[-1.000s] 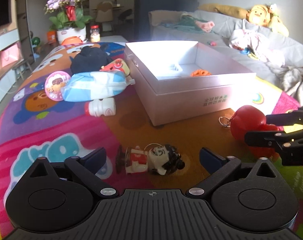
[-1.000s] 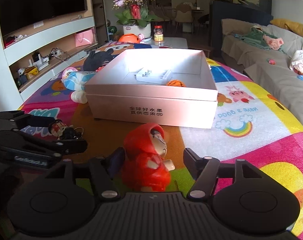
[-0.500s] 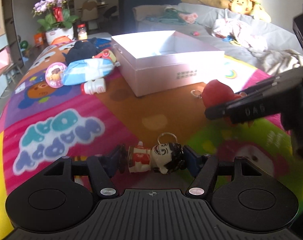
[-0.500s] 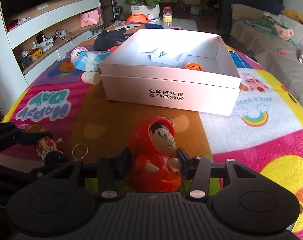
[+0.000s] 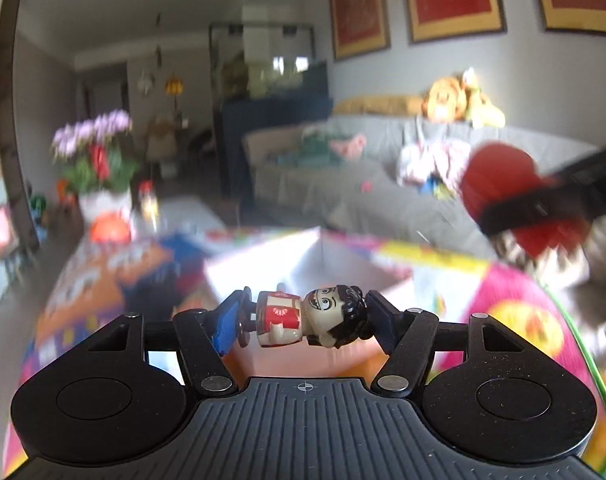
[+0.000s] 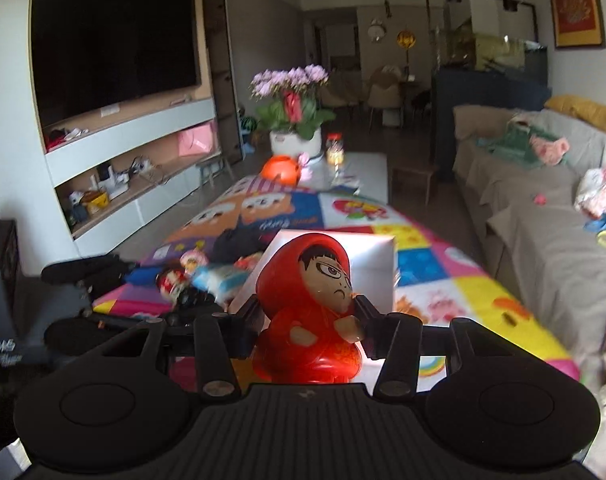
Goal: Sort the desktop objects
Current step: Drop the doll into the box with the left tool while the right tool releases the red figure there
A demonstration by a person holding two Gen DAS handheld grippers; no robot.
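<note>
Between our left tongs (image 5: 303, 318) lies a small black-haired figurine (image 5: 309, 317) in a red-and-white outfit, turned on its side, its base against one blue pad and its hair against the other; the tongs are clamped on it and it is clear of the bright play mat (image 5: 515, 308) beneath. Our right tongs (image 6: 308, 322) are clamped on the red hooded figurine (image 6: 309, 312), which stands upright between the fingers, gripped at its sides about shoulder height. Just beyond both toys sits the white open box (image 6: 377, 270) on the mat. From the left wrist we see the right tongs and their red toy raised off to the right, blurred. A potted orchid (image 6: 291, 110) stands at the far end.
</note>
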